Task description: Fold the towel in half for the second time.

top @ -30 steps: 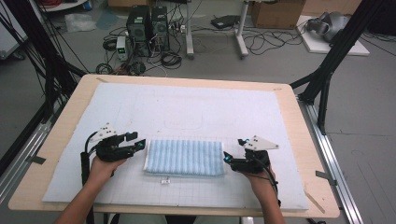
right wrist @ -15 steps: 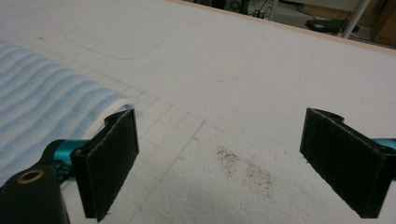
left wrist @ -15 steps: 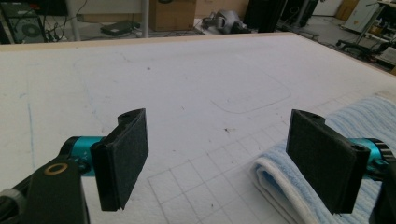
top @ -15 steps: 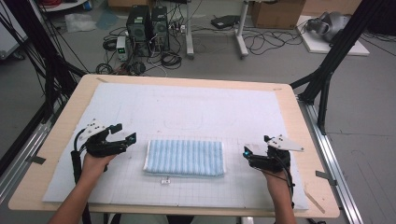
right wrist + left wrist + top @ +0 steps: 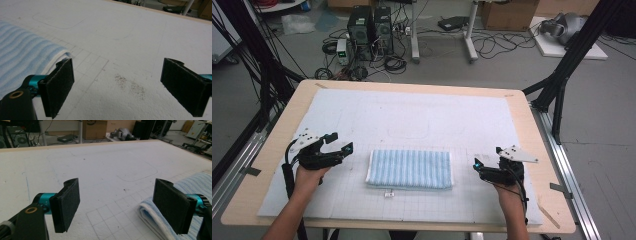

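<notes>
A folded blue-and-white striped towel (image 5: 409, 169) lies flat near the front middle of the white gridded mat (image 5: 412, 115). My left gripper (image 5: 343, 142) hovers a short way off the towel's left end. Its jaws have just been opening and now stand open with only bare mat between them (image 5: 120, 205). The towel's folded edge (image 5: 160, 220) lies beside its right pad. My right gripper (image 5: 477, 168) sits just off the towel's right end. Its jaws have also just been opening and stand open over bare mat (image 5: 120, 85). The towel (image 5: 22, 55) lies beyond its left pad.
The mat covers a wooden table (image 5: 277, 135). A small white tag (image 5: 388, 194) lies on the mat just in front of the towel. Black frame posts (image 5: 562, 80) flank the table. Computers and cables (image 5: 372, 30) sit on the floor beyond the far edge.
Both grippers have drawn outward from the towel's two ends, left one leftward, right one rightward. Their jaws have widened. The towel stays flat where it was.
</notes>
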`<state>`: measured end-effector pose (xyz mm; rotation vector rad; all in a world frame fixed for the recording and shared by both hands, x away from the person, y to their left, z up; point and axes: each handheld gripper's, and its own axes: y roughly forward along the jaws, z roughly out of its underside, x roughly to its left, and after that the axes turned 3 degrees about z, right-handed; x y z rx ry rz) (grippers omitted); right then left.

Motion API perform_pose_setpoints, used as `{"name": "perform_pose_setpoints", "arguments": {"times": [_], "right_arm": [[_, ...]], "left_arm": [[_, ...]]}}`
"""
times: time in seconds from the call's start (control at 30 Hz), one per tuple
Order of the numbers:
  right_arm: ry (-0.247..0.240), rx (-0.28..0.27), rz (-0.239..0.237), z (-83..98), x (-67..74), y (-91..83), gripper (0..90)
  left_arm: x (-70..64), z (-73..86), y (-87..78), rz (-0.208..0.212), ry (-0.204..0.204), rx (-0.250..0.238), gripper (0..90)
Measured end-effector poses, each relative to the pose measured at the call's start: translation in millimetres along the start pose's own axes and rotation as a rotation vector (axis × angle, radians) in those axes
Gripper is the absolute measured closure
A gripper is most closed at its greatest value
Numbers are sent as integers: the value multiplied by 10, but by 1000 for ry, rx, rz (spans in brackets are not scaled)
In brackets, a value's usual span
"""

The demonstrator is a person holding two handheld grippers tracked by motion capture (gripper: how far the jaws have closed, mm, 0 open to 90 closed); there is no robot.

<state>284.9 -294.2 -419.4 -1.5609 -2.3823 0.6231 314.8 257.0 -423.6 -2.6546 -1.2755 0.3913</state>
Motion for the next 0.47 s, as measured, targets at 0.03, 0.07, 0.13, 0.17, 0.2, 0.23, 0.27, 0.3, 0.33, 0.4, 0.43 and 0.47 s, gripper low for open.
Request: {"name": "perform_pose_setpoints", "arguments": {"times": [0.03, 0.07, 0.13, 0.17, 0.2, 0.23, 0.27, 0.3, 0.33, 0.4, 0.43, 0.47], "right_arm": [[7, 0, -3, 1, 0, 1, 108], [9, 0, -3, 1, -2, 4, 108], [8, 0, -4, 3, -3, 11, 108], [7, 1, -6, 4, -3, 13, 108], [7, 1, -8, 3, -2, 14, 108], [5, 0, -9, 4, -4, 16, 108], [6, 0, -10, 4, -4, 17, 108], [6, -1, -11, 5, -5, 18, 108], [6, -2, -12, 7, -8, 20, 108], [10, -1, -10, 9, -11, 21, 108], [12, -2, -12, 11, -14, 23, 108], [13, -1, -12, 13, -15, 24, 108]], "left_arm": [[1, 3, 2, 0, -1, 0, 223], [3, 6, 3, -1, 0, 3, 223], [8, 8, 2, 0, 1, 5, 224], [8, 8, 2, 0, 1, 5, 224], [8, 8, 1, 0, 1, 5, 224], [7, 8, 2, -1, 2, 5, 225], [8, 9, 3, -3, 0, 5, 226], [11, 11, 7, -1, -2, 6, 226], [11, 14, 9, -1, -3, 7, 226], [14, 21, 18, -2, -3, 11, 226], [15, 24, 22, -2, -2, 14, 226], [16, 26, 25, -2, -1, 15, 226]]}}
